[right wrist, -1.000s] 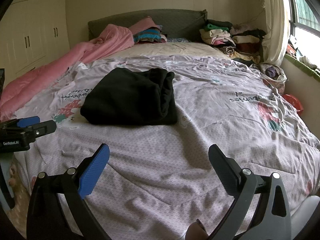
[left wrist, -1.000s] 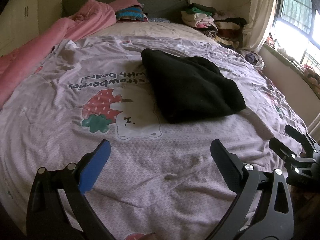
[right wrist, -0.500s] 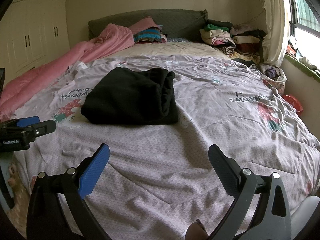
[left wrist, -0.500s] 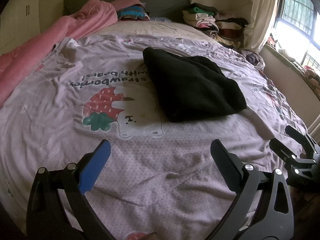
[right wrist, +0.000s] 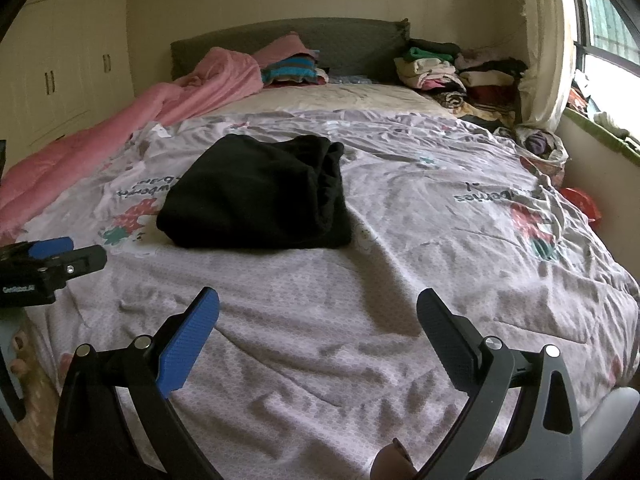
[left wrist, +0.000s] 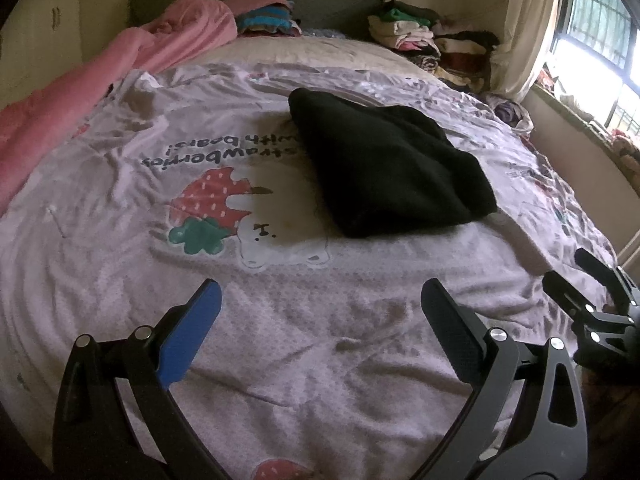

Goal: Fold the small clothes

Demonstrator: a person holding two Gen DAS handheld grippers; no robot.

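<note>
A black garment (left wrist: 384, 168) lies folded in a flat rectangle on the lilac strawberry-print bedspread (left wrist: 280, 320), near the middle of the bed. It also shows in the right wrist view (right wrist: 260, 196). My left gripper (left wrist: 320, 300) is open and empty, held over the near part of the bed, well short of the garment. My right gripper (right wrist: 318, 304) is open and empty, also short of the garment. The right gripper shows at the right edge of the left wrist view (left wrist: 596, 300). The left gripper shows at the left edge of the right wrist view (right wrist: 52, 260).
A pink quilt (right wrist: 132, 120) lies along the bed's left side. Stacks of folded clothes (right wrist: 460, 72) sit at the head on the right. A striped pile (right wrist: 290, 68) sits by the headboard. A window and curtain (right wrist: 544, 52) are at the right, wardrobes (right wrist: 68, 60) at the left.
Both grippers stay open and nearly still. The left wrist view has shifted slightly, so the garment sits a little further right and up.
</note>
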